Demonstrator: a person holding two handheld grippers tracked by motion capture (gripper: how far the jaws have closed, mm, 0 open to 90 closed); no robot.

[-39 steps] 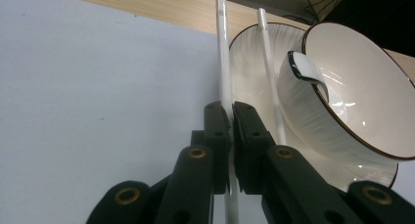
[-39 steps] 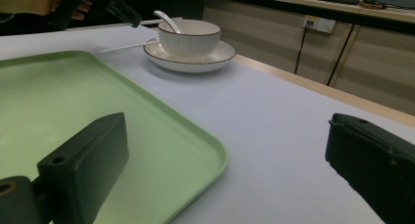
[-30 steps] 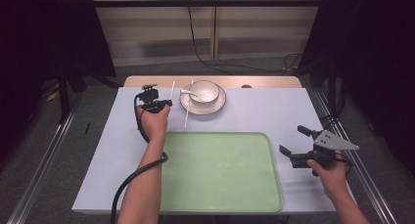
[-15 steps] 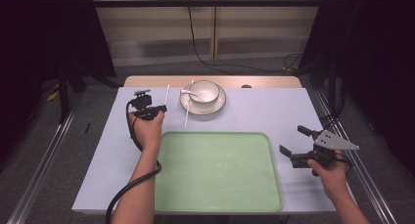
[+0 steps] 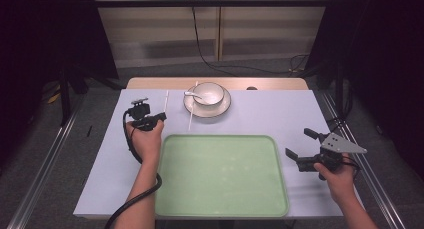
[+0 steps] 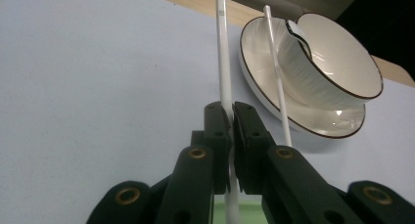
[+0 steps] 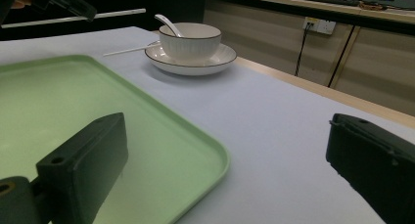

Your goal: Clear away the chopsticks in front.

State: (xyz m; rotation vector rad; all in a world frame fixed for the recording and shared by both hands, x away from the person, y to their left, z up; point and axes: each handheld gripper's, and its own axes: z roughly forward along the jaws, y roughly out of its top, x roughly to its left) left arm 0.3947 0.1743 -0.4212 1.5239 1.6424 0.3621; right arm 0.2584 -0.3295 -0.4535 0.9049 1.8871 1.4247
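We see a glossy glazed bowl (image 6: 333, 72) beside a smooth white chopstick (image 6: 224, 62), on matt cloth (image 5: 280, 114).

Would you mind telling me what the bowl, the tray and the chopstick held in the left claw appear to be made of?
The bowl looks like glazed ceramic: glossy white with a thin dark rim line and bright highlights. The tray seems to be moulded plastic: even pale green, matte, with a rounded raised lip. The chopstick in the left claw is smooth and white, probably plastic or melamine; the look leaves that open.
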